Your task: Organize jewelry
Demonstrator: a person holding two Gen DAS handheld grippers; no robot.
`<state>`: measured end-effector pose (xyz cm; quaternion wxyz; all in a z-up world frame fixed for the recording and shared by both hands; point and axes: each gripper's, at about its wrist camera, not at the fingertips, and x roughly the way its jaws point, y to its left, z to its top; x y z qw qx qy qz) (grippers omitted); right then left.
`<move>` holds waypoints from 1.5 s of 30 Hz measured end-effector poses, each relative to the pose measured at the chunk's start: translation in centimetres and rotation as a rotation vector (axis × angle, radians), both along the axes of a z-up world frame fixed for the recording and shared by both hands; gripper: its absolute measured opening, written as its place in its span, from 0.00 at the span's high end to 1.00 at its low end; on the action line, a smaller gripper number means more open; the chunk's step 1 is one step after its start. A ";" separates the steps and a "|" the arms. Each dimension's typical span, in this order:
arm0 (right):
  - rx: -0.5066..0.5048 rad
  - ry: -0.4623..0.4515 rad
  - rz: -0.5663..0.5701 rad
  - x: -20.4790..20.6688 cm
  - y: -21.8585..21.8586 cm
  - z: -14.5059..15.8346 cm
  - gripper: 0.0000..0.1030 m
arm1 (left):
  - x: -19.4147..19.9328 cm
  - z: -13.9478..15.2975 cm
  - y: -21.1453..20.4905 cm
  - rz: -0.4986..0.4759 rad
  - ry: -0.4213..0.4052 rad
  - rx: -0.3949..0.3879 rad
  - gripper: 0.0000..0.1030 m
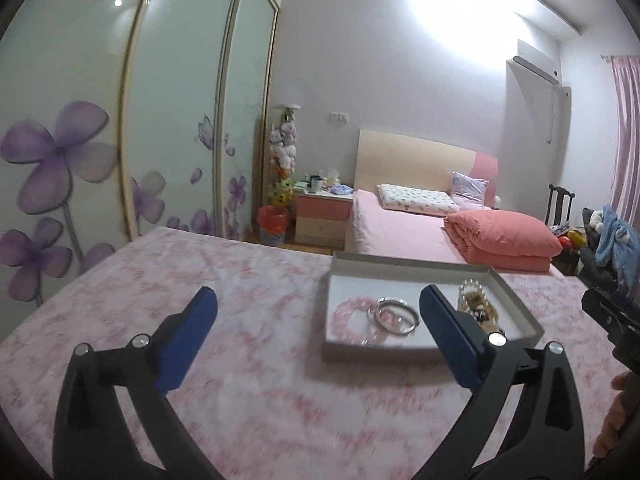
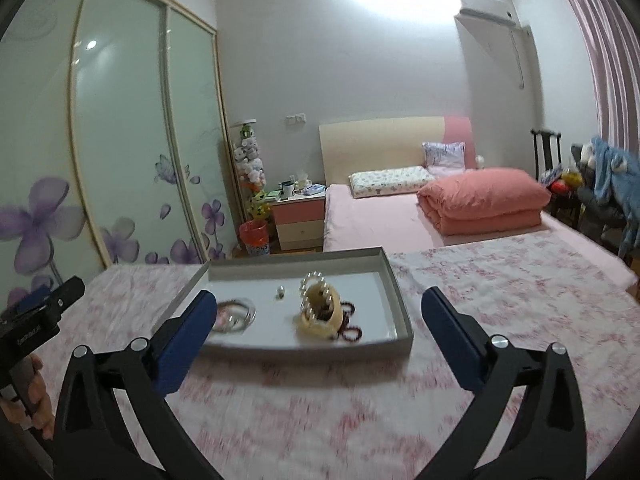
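Observation:
A shallow grey tray [image 1: 516,304] [image 2: 402,312] sits on a pink patterned cloth. In it lie a pink bead bracelet [image 1: 352,320], silver bangles [image 1: 394,316] [image 2: 236,316], a pearl bracelet [image 2: 316,292] heaped with a yellowish piece [image 2: 320,320] and dark red beads [image 2: 352,332], and a small ring [image 2: 281,292]. My left gripper [image 1: 318,312] is open and empty, above the cloth at the tray's left. My right gripper [image 2: 318,312] is open and empty, just in front of the tray.
The cloth-covered surface [image 1: 200,280] stretches around the tray. Behind it are a pink bed [image 2: 380,216] with a folded quilt [image 2: 480,200], a nightstand [image 2: 300,216], a wardrobe with flower-print sliding doors [image 1: 100,140] and a chair with clothes [image 2: 612,176].

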<state>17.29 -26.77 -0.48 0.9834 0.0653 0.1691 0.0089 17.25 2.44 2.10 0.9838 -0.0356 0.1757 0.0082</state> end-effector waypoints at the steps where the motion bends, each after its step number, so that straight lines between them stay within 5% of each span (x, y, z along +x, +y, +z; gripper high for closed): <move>1: -0.033 -0.005 -0.004 -0.8 0.8 -0.2 0.02 | -0.9 -0.2 -0.1 0.005 -0.010 0.015 0.04; 10: -0.198 -0.077 -0.036 -4.4 4.3 -0.8 0.02 | -3.9 -0.8 -2.0 -0.059 -0.057 0.077 0.04; 20: -0.077 -0.015 -0.064 -4.7 2.1 -2.1 0.02 | -5.3 -1.3 -1.7 -0.057 -0.044 0.056 0.04; 45: -0.069 -0.013 -0.073 -5.2 1.4 -2.4 0.02 | -5.7 -1.6 -2.8 -0.077 -0.037 0.081 0.04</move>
